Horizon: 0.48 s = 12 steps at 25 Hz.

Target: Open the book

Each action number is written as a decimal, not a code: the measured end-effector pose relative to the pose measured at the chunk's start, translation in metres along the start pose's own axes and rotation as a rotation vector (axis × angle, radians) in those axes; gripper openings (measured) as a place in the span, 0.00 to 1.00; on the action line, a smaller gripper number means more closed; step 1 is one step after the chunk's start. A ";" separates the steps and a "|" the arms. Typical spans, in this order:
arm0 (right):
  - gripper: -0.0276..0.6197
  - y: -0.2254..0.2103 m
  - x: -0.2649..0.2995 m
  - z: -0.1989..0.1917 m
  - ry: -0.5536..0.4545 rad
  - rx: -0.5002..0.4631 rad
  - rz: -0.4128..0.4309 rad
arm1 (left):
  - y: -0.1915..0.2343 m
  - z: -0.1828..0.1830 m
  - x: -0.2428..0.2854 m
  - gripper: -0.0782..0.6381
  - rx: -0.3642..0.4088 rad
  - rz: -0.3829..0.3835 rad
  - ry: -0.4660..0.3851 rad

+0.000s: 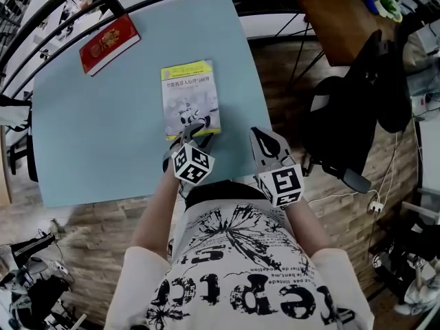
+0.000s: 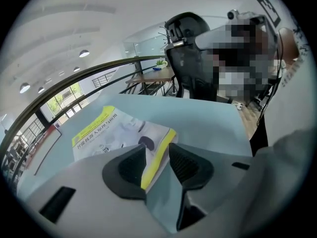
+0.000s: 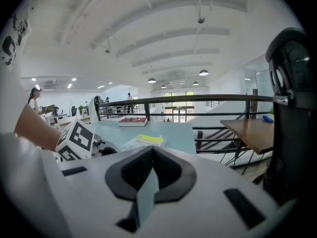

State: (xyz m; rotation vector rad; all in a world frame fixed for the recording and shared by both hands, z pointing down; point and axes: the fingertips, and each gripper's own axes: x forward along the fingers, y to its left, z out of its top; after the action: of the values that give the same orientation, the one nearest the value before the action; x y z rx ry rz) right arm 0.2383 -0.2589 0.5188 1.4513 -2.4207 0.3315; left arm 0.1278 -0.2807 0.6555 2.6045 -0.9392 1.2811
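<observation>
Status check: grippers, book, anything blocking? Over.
Left gripper jaws open, astride near edge of book, not clamped. Right gripper shut, empty, off to the side. Book closed, flat on table. Red book far off; nothing blocking.

Red book [image 1: 108, 43] lies flat at the far left corner of my pale blue table [image 1: 96, 143]. Black office chair [image 1: 354, 112] stands on my right, on the wood floor [image 1: 82, 239]. Brown wooden desk [image 1: 333, 16] sits far right. Dark railing [image 3: 198, 99] runs past the table's far edge.
</observation>
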 end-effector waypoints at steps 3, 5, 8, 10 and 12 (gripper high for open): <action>0.06 0.000 0.001 -0.002 0.004 0.002 0.001 | 0.001 0.001 -0.002 0.30 -0.022 -0.011 -0.011; 0.06 0.001 0.002 -0.001 0.004 0.005 0.005 | 0.001 0.001 -0.004 0.24 -0.056 -0.011 -0.025; 0.06 0.005 0.002 0.001 0.002 0.002 0.012 | 0.007 0.002 -0.009 0.15 -0.124 0.014 -0.049; 0.06 0.007 0.003 0.004 0.001 -0.004 0.021 | 0.013 0.005 -0.015 0.14 -0.172 0.022 -0.071; 0.06 0.011 0.002 0.007 0.002 -0.011 0.030 | 0.016 0.009 -0.023 0.14 -0.220 0.021 -0.101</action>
State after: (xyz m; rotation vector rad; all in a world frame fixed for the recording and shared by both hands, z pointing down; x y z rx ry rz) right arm 0.2266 -0.2583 0.5129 1.4103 -2.4416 0.3260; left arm 0.1141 -0.2856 0.6294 2.5129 -1.0607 0.9946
